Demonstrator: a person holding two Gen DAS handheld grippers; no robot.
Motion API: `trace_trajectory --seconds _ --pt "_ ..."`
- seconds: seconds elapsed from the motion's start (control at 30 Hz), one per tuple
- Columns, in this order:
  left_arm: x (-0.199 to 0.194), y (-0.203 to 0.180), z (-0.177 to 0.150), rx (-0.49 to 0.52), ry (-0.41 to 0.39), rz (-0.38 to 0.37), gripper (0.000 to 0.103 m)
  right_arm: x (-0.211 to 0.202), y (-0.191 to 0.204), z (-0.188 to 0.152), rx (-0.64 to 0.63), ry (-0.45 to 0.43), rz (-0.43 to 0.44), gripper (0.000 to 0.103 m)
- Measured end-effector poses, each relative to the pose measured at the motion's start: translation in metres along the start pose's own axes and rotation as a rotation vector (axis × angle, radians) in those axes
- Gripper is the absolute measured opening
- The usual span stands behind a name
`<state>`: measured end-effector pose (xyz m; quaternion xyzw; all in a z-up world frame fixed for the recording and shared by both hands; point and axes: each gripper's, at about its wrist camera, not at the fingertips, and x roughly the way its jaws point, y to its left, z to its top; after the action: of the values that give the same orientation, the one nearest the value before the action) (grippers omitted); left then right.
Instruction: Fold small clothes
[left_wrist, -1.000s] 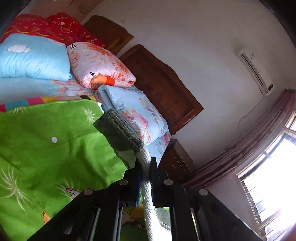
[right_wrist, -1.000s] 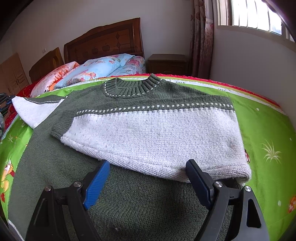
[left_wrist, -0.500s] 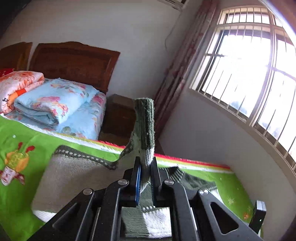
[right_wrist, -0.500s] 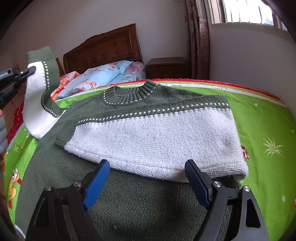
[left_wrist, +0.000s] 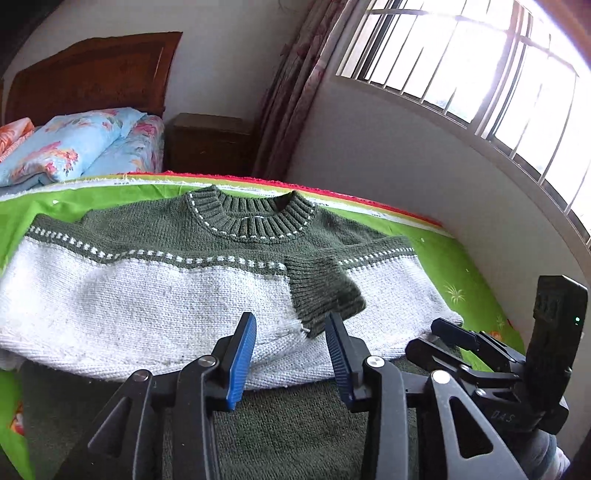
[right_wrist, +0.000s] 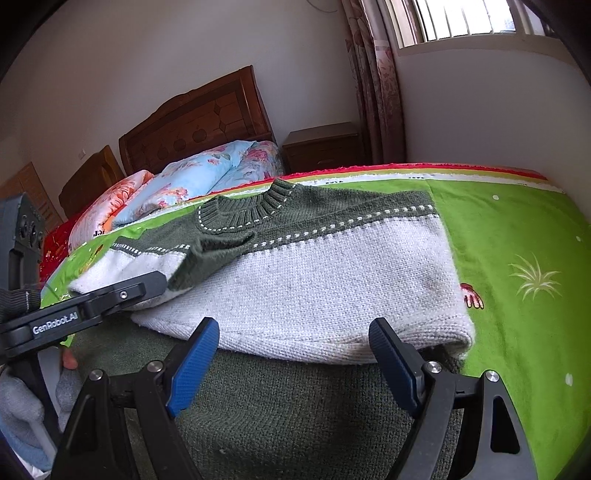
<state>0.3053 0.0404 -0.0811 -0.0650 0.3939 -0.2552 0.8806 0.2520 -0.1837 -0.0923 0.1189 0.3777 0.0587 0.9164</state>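
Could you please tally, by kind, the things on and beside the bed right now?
Sweaters: 1, green and white sweater
Folded quilts: 2, blue floral quilt, orange floral quilt
Bedside cabinets: 1, wooden nightstand
Grippers: 2, left gripper, right gripper
Total: 6

left gripper (left_wrist: 291, 334) hovers low with its blue pads (left_wrist: 242, 354) spread apart, nothing between them. right gripper (right_wrist: 293, 345) sits just to its right, jaws spread wider, also empty. both point toward the far end, side by side, near each other.
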Motion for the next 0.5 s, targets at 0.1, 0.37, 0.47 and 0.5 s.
trace_trajectory --seconds 0.1,0.37,0.47,0.5 --pt "-0.036 -0.002 -0.007 0.005 -0.092 0.046 0.052 -0.003 -0.001 0.0 0.005 -0.012 0.01 0.103" --pt "-0.043 0.043 -0.049 -0.029 0.011 0.421 0.062 -0.009 0.0 0.003 0.013 -0.025 0.106 0.103" --pt "-0.045 0.053 -0.059 -0.076 0.022 0.437 0.062 -0.01 0.005 0.013 0.074 -0.012 0.194 0.103" --pt "-0.046 0.053 -0.059 -0.075 0.014 0.445 0.062 -0.007 0.008 0.017 0.093 -0.005 0.232 0.103"
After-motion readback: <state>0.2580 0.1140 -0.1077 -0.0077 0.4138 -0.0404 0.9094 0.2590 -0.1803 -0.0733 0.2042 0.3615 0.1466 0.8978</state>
